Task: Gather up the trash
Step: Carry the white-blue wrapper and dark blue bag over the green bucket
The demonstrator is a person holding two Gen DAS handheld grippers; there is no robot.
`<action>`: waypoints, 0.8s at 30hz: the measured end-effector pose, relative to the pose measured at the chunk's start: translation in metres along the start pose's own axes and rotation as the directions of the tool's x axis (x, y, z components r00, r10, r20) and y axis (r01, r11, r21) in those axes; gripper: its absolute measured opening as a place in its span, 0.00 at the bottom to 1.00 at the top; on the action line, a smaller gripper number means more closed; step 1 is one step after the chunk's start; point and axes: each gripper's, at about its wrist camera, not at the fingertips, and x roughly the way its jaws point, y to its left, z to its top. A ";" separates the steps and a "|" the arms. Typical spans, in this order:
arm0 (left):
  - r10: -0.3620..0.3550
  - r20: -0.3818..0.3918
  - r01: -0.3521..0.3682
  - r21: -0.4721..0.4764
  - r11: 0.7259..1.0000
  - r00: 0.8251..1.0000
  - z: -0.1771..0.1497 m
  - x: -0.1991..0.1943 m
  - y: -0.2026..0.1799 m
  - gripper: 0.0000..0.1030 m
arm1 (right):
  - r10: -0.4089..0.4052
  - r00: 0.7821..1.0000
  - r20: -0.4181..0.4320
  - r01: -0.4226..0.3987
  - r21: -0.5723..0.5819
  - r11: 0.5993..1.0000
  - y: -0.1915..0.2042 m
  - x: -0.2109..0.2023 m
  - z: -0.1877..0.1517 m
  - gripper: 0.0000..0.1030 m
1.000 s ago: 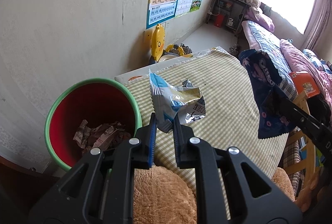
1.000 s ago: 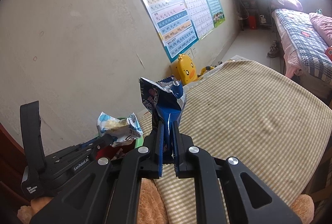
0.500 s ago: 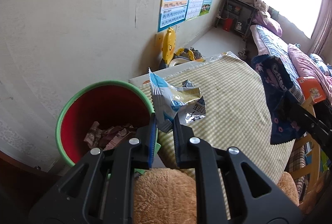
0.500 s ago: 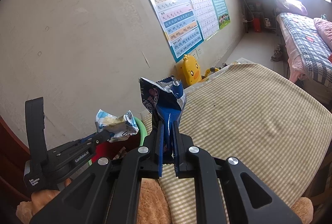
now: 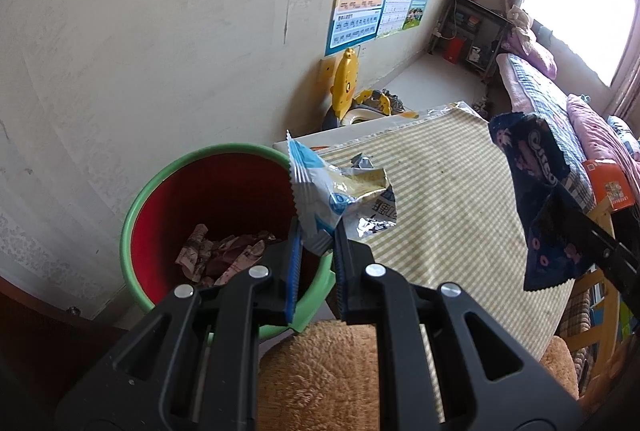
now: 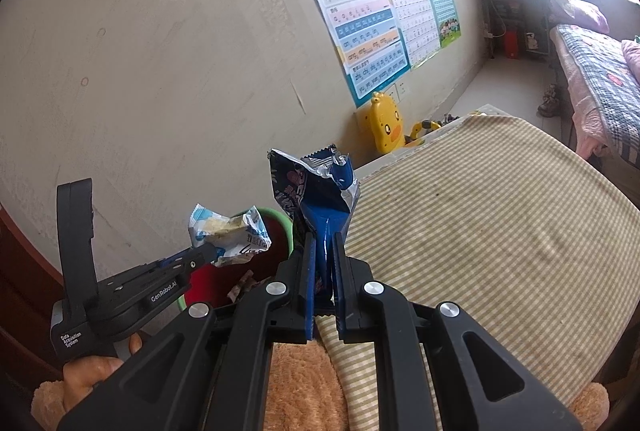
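My left gripper (image 5: pixel 316 237) is shut on a crumpled white-and-blue snack wrapper (image 5: pixel 332 191), held over the near right rim of a red bin with a green rim (image 5: pixel 168 171). Crumpled paper scraps (image 5: pixel 224 255) lie at the bin's bottom. My right gripper (image 6: pixel 323 243) is shut on a dark blue cookie wrapper (image 6: pixel 316 187), held above the table's left edge beside the bin (image 6: pixel 280 219). In the left wrist view that blue wrapper (image 5: pixel 536 199) hangs at the right. The right wrist view shows the left gripper (image 6: pixel 208 255) with the white wrapper (image 6: pixel 232 231) over the bin.
A table with a checked yellow cloth (image 5: pixel 460 191) lies right of the bin. The wall (image 5: pixel 160 31) stands close behind the bin. A yellow duck potty (image 5: pixel 348 87) stands on the floor beyond. A bed (image 6: pixel 600 71) lies at the far right. A brown plush sleeve (image 5: pixel 336 375) shows below the gripper.
Both grippers have drifted left toward the bin with their wrappers still held. The bin now sits more central in the left wrist view and appears in the right wrist view.
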 end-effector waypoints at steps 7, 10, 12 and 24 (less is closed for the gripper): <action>0.020 -0.006 -0.020 -0.027 0.999 1.000 0.000 0.003 0.015 0.14 | 0.012 0.999 -0.035 -0.013 -0.020 1.000 0.010 0.014 -0.003 0.08; 0.032 -0.013 -0.032 -0.043 0.999 0.999 -0.001 0.007 0.025 0.14 | 0.019 0.999 -0.049 -0.021 -0.033 0.999 0.016 0.020 -0.004 0.08; 0.042 -0.018 -0.043 -0.056 0.998 0.999 -0.002 0.009 0.032 0.14 | 0.027 0.998 -0.060 -0.029 -0.039 0.999 0.020 0.026 -0.004 0.08; 0.086 -0.062 -0.093 -0.124 0.988 0.994 -0.006 0.026 0.074 0.14 | 0.072 0.989 -0.129 -0.081 -0.062 0.995 0.044 0.064 0.000 0.08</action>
